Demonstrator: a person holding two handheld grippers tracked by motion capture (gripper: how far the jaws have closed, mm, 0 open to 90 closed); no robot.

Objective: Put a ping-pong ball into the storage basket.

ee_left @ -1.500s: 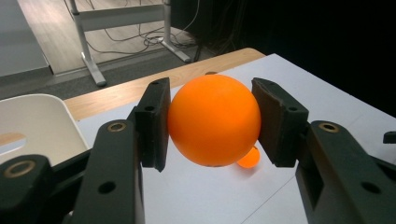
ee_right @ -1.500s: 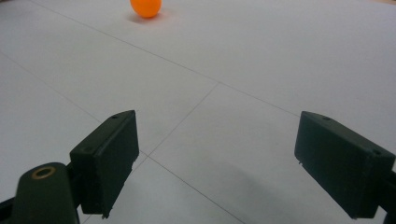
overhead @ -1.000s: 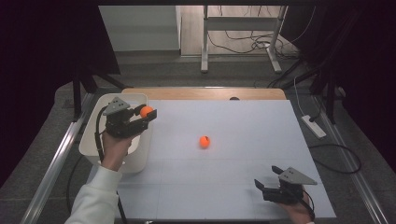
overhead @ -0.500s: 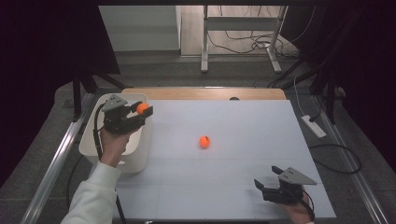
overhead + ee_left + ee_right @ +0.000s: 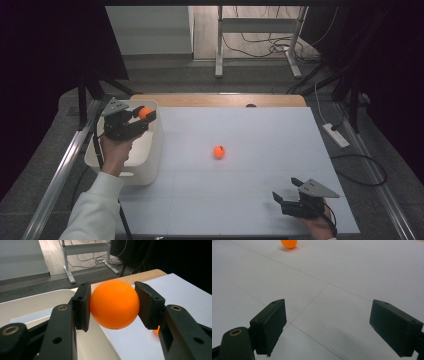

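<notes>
Orange ball (image 5: 114,304), judged light, hard & slippery, is pinched across its middle by left gripper (image 5: 145,114) over white bin (image 5: 150,160); right gripper (image 5: 283,202) is held open, empty, on table (image 5: 260,130).

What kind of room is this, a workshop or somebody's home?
Most likely a lab or test room, not a home: a bare white table fenced by dark curtains, loose cables across the floor, and a person working hand-held claws, the left claw holding an orange ball.

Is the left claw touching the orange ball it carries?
Touching. The left gripper view shows the left claw with both pads pressed against the sides of the orange ball, no gap.
</notes>
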